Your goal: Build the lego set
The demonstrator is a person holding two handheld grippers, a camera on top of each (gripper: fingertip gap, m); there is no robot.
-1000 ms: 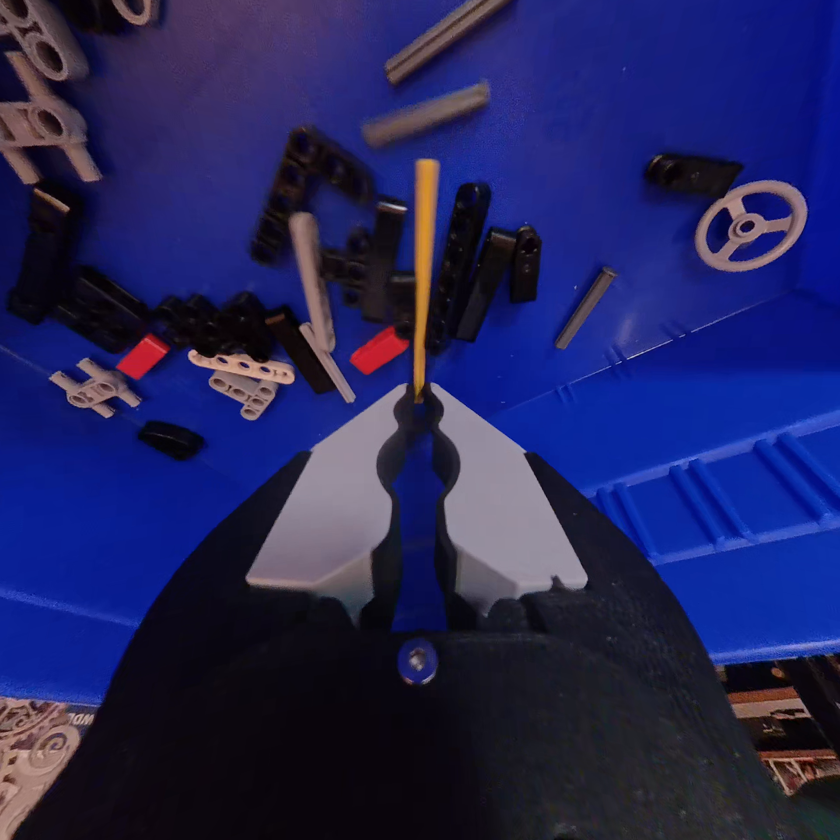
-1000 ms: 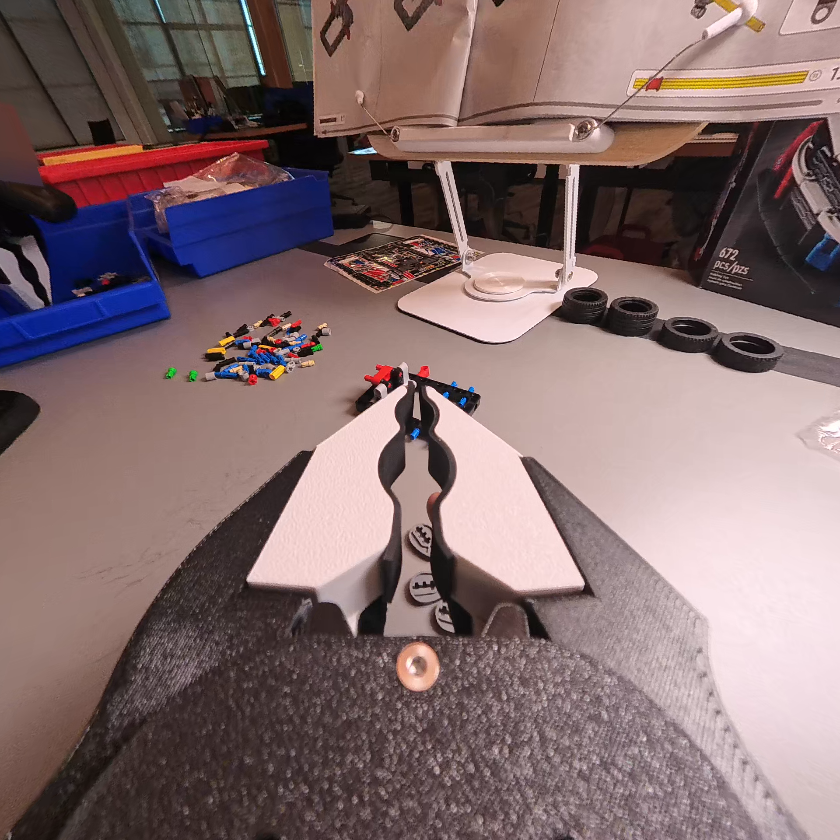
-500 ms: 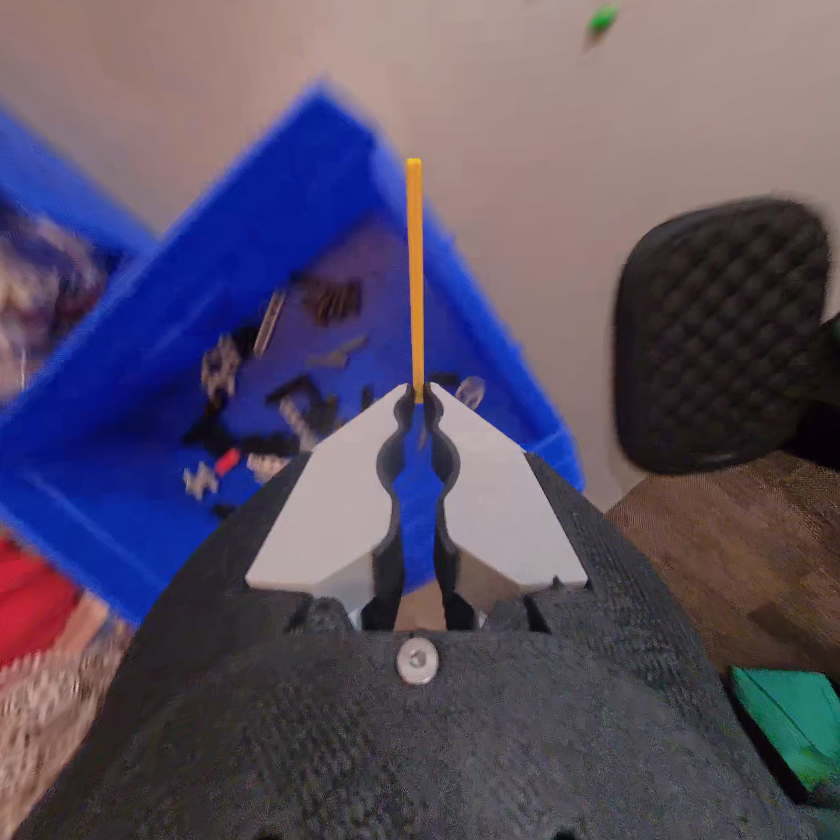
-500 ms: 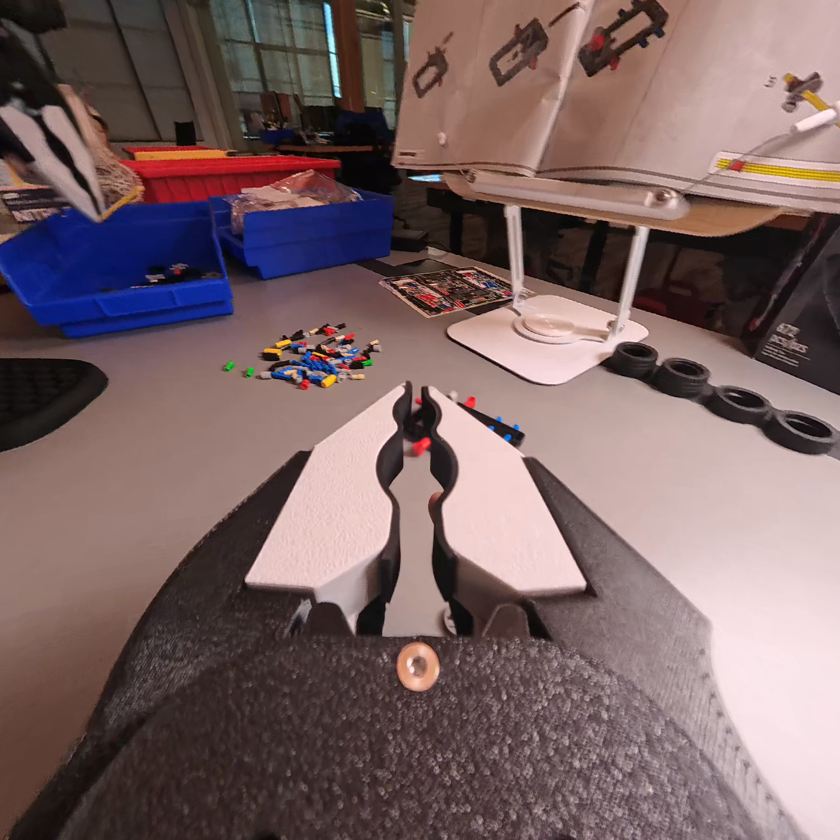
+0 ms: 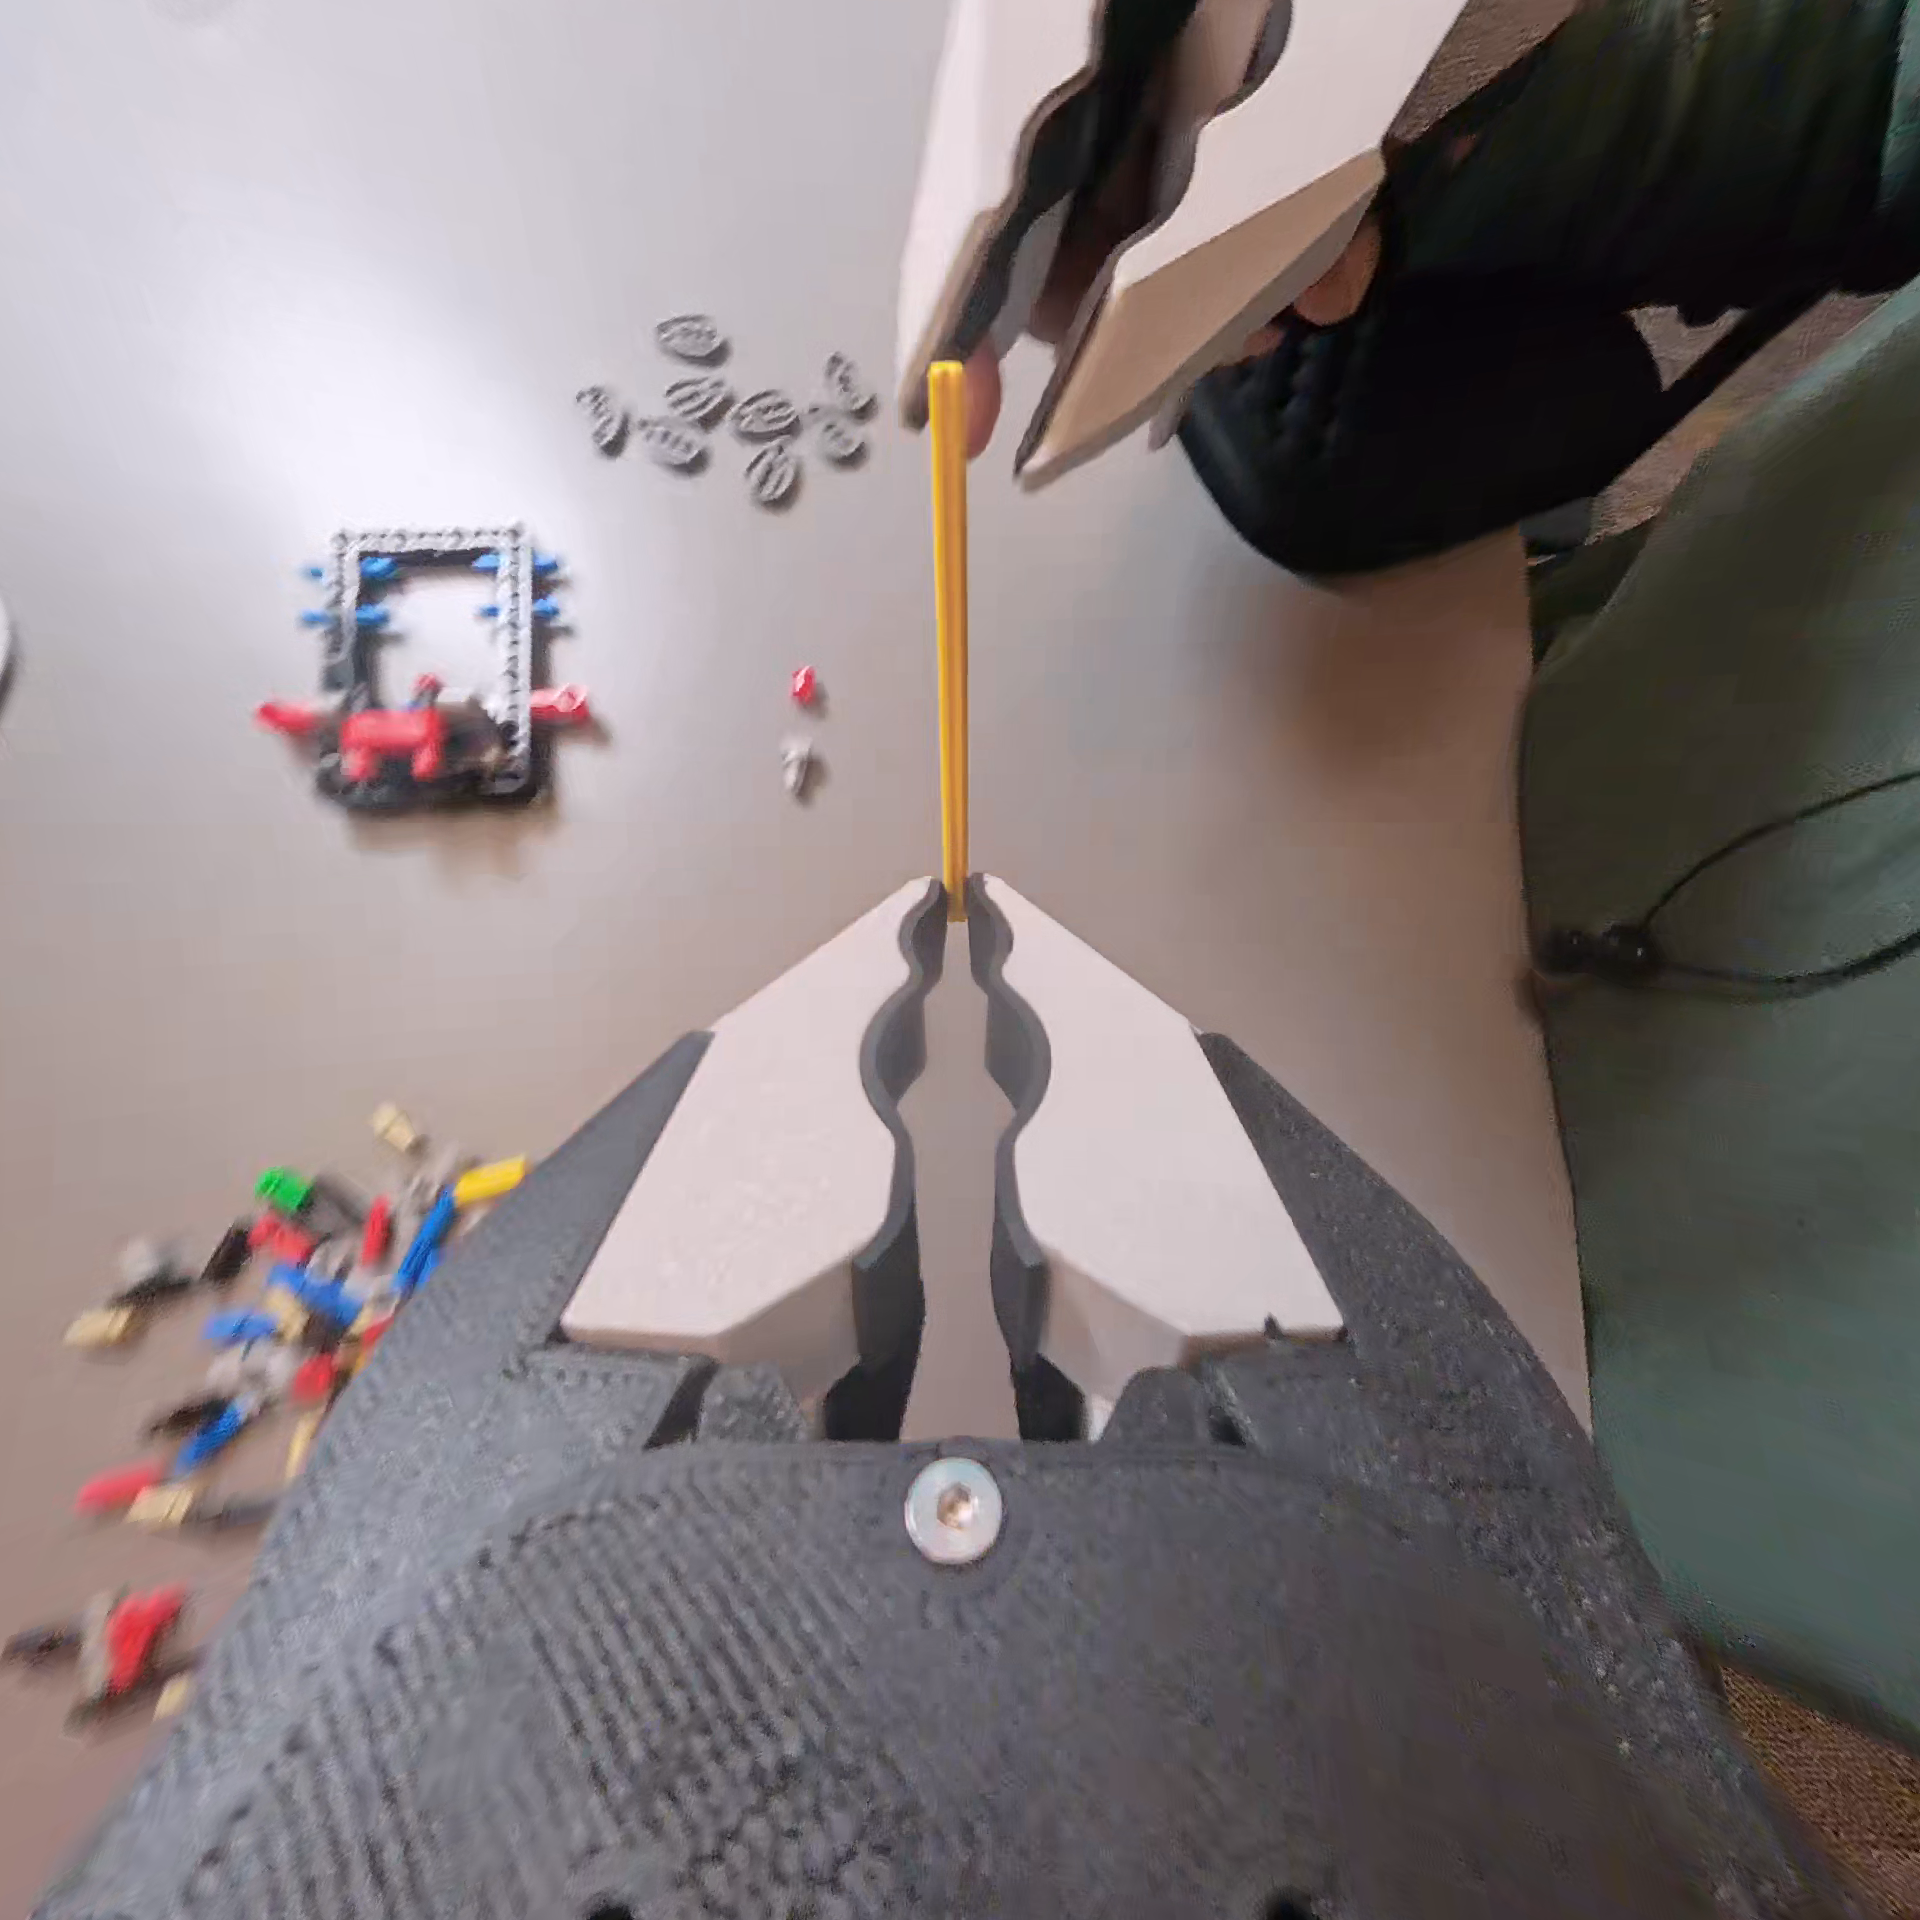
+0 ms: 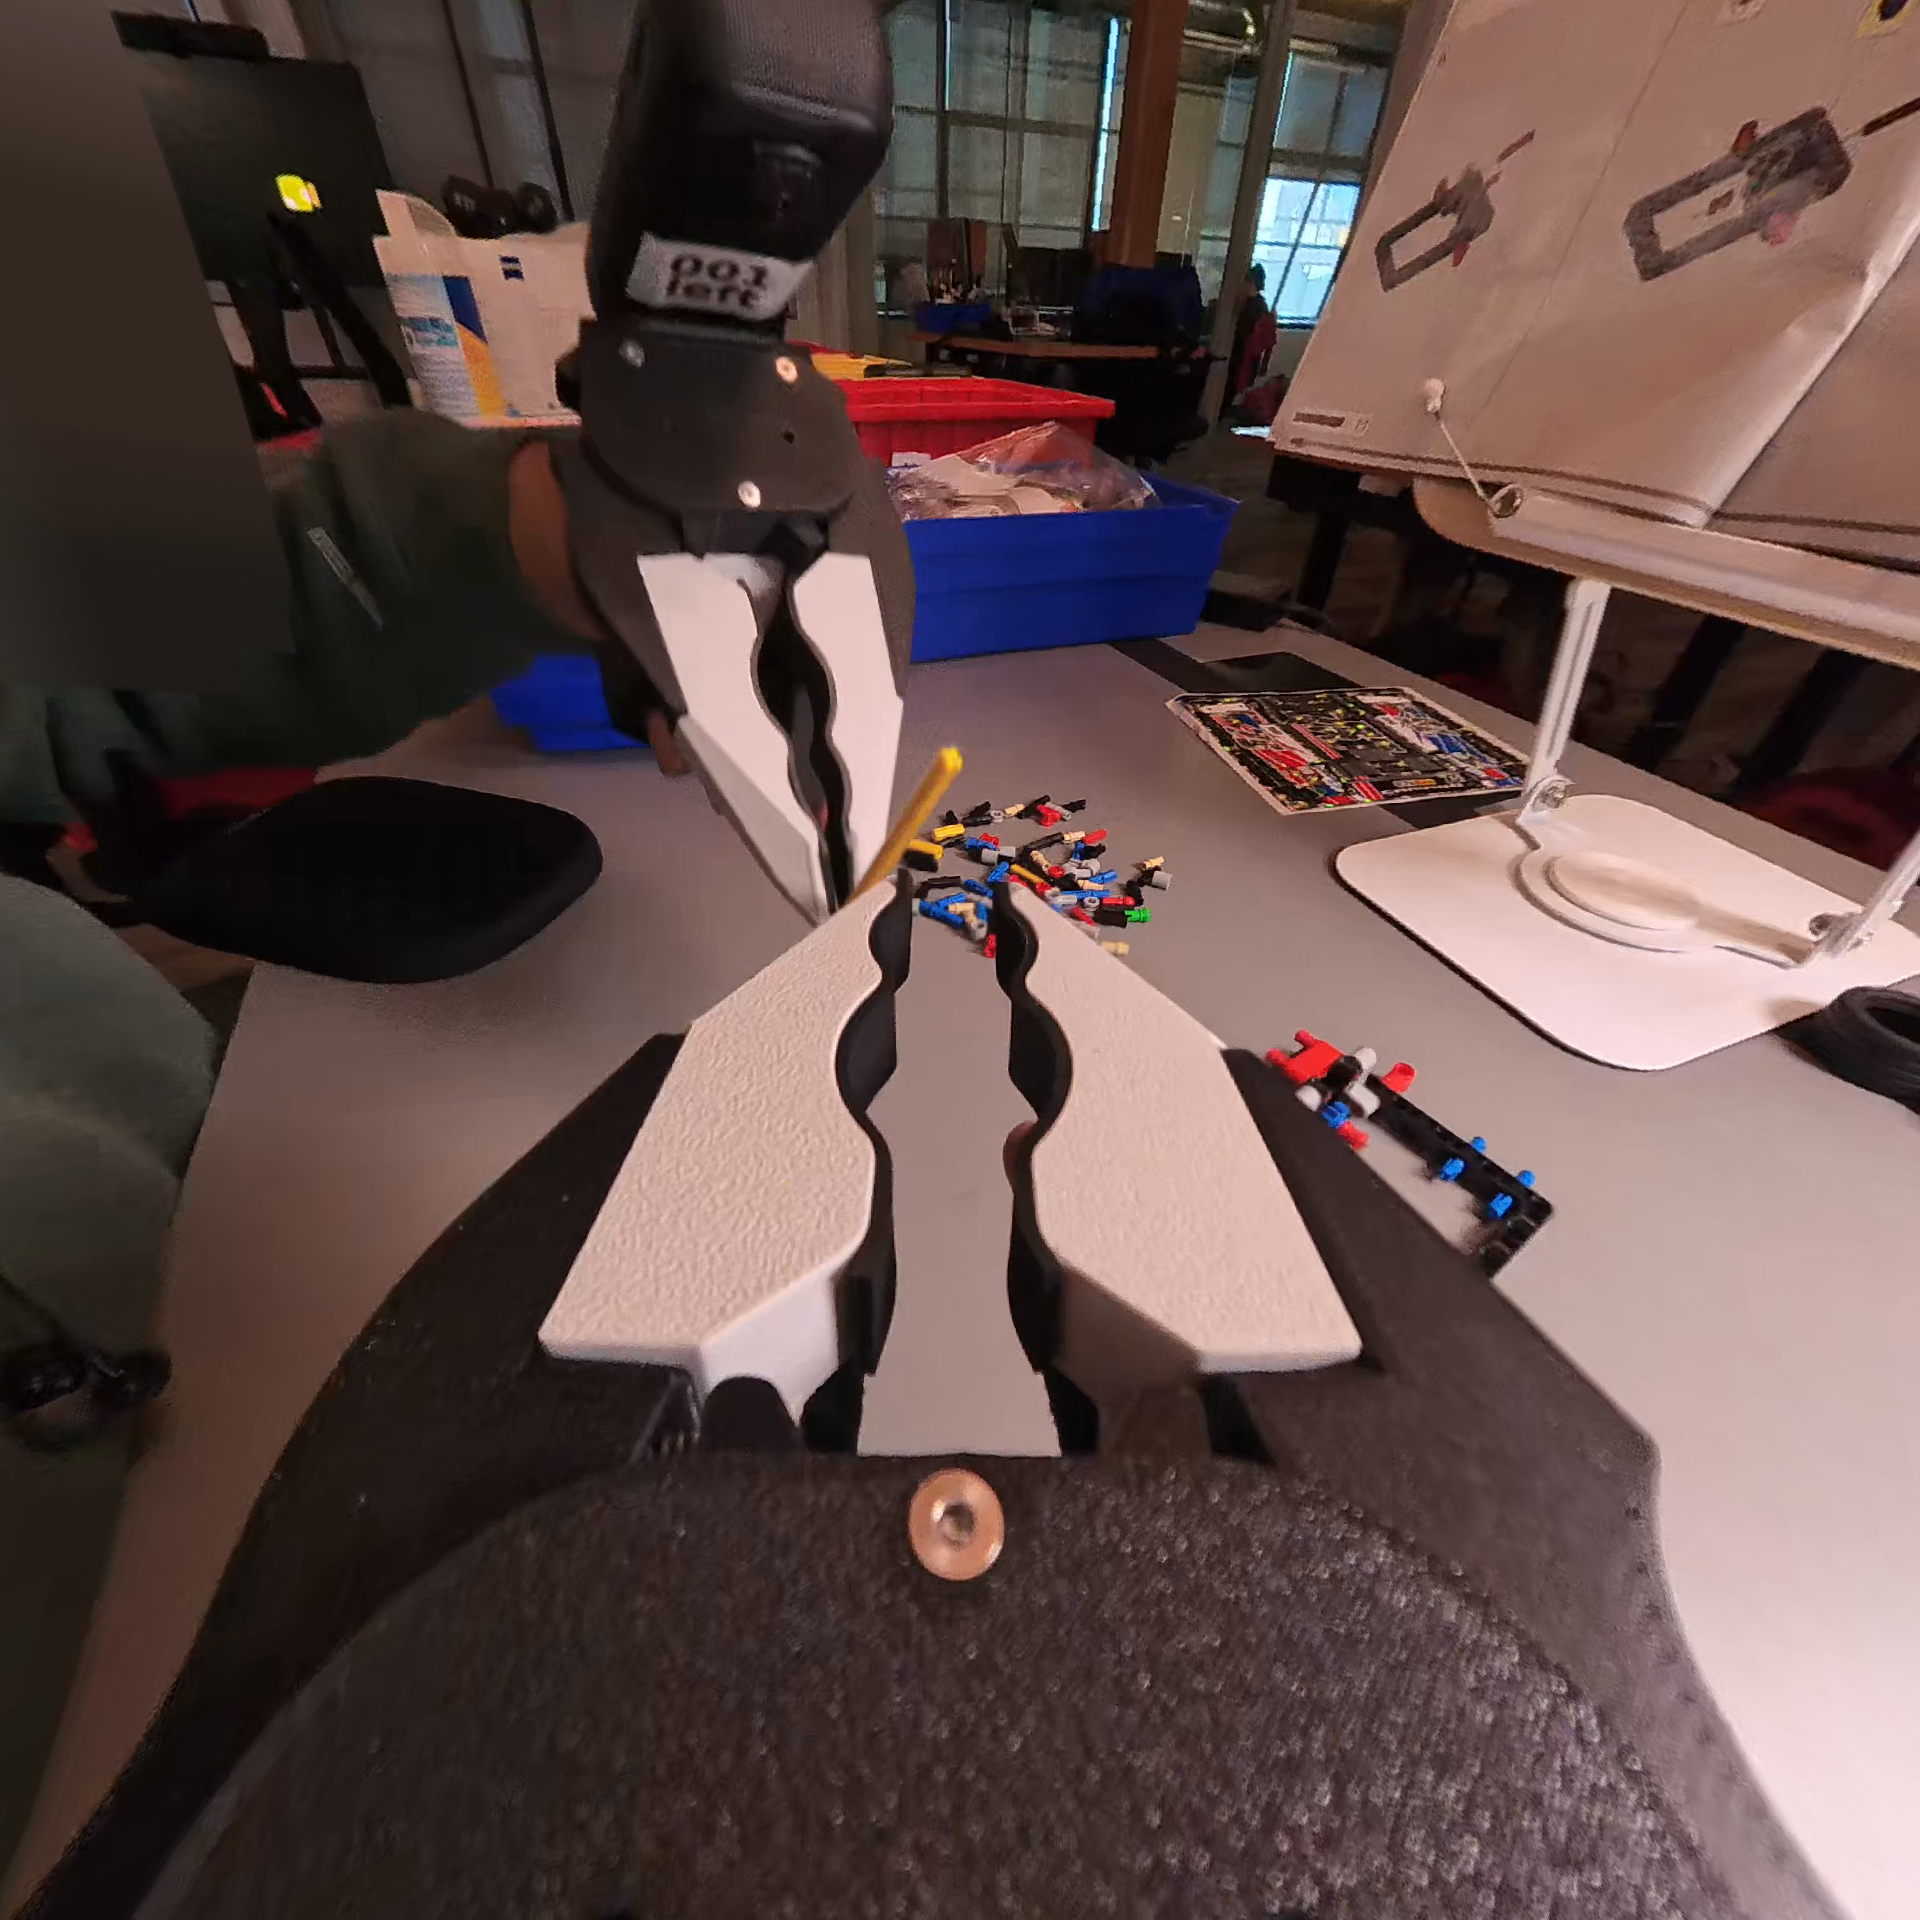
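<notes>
Yellow axle | pinched at its base in closed left claw, carried from blue bin to above table | tip meets empty, parted right claw, beside frame | handover likely.

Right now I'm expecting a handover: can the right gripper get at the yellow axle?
Probably yes. The right gripper is open, and the free end of the yellow axle, pinched in the left gripper, sits just beside its tips, with nothing between them.
</notes>
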